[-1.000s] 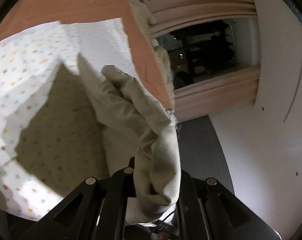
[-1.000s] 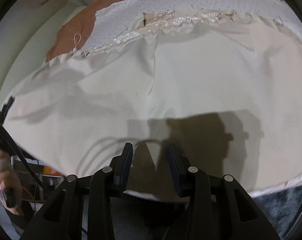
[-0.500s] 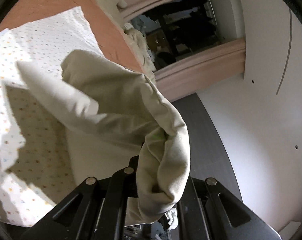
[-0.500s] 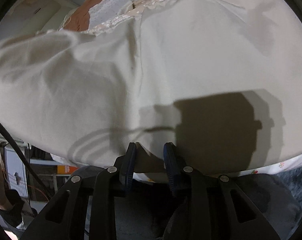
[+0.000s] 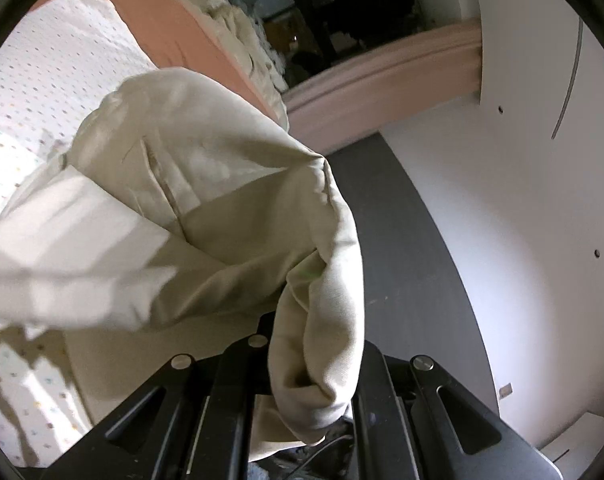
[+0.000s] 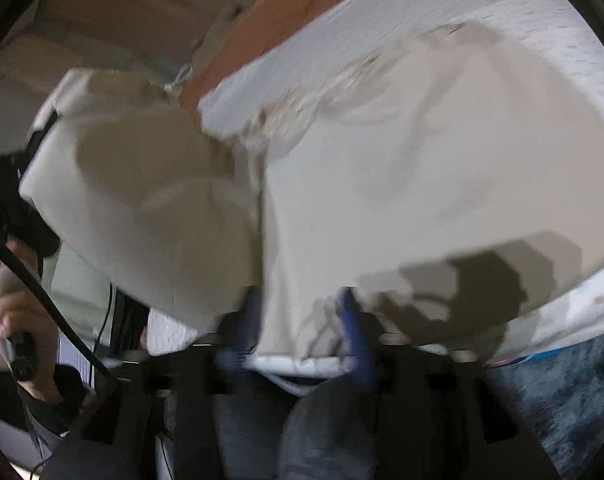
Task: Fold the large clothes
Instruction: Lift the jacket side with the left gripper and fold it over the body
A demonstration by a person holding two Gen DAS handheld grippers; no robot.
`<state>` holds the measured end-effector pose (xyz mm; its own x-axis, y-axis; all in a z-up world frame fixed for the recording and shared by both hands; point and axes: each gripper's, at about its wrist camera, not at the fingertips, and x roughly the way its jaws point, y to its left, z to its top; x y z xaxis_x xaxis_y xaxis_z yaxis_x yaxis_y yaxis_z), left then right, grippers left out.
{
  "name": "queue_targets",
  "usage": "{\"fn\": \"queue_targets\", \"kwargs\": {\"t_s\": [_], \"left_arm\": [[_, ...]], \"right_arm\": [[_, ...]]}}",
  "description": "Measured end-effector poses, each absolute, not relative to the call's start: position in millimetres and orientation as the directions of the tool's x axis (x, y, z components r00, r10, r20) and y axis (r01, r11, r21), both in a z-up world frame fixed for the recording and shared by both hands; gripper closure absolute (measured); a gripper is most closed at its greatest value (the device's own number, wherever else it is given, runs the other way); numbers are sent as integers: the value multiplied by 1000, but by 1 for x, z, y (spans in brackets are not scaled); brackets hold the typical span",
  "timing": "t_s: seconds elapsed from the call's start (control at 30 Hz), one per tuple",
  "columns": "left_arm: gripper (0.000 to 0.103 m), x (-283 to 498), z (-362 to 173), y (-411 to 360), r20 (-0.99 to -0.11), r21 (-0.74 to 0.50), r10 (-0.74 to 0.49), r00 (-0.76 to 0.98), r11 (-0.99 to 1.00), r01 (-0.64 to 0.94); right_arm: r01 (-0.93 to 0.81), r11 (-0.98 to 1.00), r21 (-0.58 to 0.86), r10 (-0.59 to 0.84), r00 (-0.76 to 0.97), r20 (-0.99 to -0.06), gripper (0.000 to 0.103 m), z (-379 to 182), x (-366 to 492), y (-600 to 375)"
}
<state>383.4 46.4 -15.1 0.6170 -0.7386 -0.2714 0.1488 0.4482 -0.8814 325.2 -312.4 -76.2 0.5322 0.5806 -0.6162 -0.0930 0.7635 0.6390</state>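
Note:
A large beige garment [image 6: 421,160] lies spread on the dotted sheet [image 6: 561,312] of a bed. In the left wrist view my left gripper [image 5: 313,344] is shut on a bunched corner of the garment [image 5: 190,200], held up off the sheet [image 5: 42,80]. In the right wrist view that lifted part [image 6: 142,200] hangs over at the left. My right gripper [image 6: 302,320] is at the garment's near edge, blurred. Its jaws are opening, with the cloth edge lying loose between the blue pads [image 6: 353,320].
An orange cover [image 5: 162,28] lies beyond the sheet, with pale bedding bunched at its edge. Dark grey floor [image 5: 401,260] and a white wall [image 5: 501,200] are to the right. A person's hand [image 6: 6,312] with a cable is at far left, a knee [image 6: 325,432] below.
My left gripper rose and carried the garment corner across over the bed. My right gripper's jaws spread apart from their hold on the near edge, and its view swung sideways.

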Motion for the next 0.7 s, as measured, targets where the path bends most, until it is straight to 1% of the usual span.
{"fn": "queue_targets", "kwargs": {"t_s": [0.03, 0.27, 0.43, 0.57, 0.7], "left_arm": [[95, 387, -16, 39, -278, -880, -744, 608, 451, 150], [95, 417, -34, -25, -356, -858, -783, 510, 490, 153], [95, 425, -56, -92, -456, -812, -789, 411, 558, 172], [95, 426, -83, -131, -522, -786, -782, 341, 596, 165], [96, 428, -95, -157, -555, -772, -773, 306, 616, 156]], "right_arm": [[-74, 759, 647, 572, 550, -608, 30, -78, 324, -324], [34, 724, 689, 528, 616, -585, 30, -95, 315, -391], [88, 700, 708, 497, 652, -573, 30, -106, 302, -433], [120, 683, 721, 485, 663, -570, 30, -117, 296, -452], [141, 670, 729, 477, 672, -567, 30, -115, 283, -459]]}}
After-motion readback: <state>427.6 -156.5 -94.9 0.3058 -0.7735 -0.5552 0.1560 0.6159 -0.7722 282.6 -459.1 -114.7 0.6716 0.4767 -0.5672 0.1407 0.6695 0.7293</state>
